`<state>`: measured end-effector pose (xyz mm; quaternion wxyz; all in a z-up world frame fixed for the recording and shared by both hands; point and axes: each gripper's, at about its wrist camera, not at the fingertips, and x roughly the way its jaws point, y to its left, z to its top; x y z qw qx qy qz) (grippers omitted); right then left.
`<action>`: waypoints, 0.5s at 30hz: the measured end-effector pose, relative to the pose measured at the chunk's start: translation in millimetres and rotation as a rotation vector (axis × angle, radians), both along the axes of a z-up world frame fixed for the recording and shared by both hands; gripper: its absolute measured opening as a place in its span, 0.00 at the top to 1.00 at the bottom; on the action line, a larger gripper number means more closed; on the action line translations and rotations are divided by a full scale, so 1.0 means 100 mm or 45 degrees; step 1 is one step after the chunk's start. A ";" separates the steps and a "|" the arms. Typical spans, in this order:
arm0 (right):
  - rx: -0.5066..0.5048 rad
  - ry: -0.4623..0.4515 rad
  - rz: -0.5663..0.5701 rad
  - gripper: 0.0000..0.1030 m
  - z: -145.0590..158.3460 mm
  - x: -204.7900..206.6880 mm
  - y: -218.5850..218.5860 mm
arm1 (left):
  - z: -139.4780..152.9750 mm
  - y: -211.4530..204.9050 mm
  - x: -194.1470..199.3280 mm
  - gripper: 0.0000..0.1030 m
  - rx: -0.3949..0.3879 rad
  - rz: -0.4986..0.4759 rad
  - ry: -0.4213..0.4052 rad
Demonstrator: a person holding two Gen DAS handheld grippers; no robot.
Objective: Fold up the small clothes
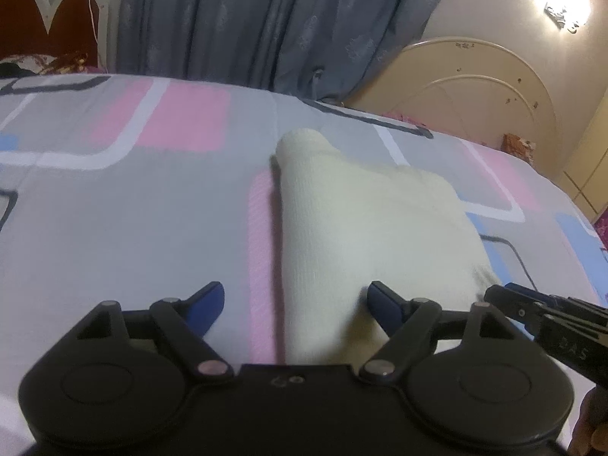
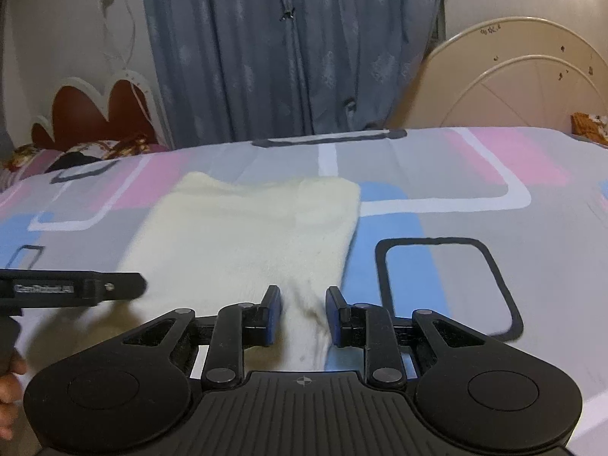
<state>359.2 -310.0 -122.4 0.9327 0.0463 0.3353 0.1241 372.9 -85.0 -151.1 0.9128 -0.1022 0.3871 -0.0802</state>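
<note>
Left gripper (image 1: 294, 304): I see my jaws spread wide, nothing pinched; the cream knit garment (image 1: 364, 220) lies ahead, its left edge running between them.
Right gripper (image 2: 303, 313): my jaws stand narrowly apart, a bunched near corner of the cream knit garment (image 2: 250, 228) between the pads; I cannot tell if they pinch it.
Garment: flat on the patterned bedspread (image 2: 475, 266).
Beyond: grey-blue curtain (image 2: 288, 57), cream headboard (image 1: 475, 87).
</note>
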 end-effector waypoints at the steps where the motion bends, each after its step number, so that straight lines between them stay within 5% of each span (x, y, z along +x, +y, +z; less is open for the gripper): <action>1: 0.006 0.002 0.009 0.76 0.02 -0.06 0.00 | 0.00 0.03 -0.07 0.22 -0.005 -0.003 -0.001; 15: -0.043 0.103 0.008 0.76 -0.20 -0.69 0.04 | -0.18 -0.08 -0.46 0.20 0.066 -0.094 0.080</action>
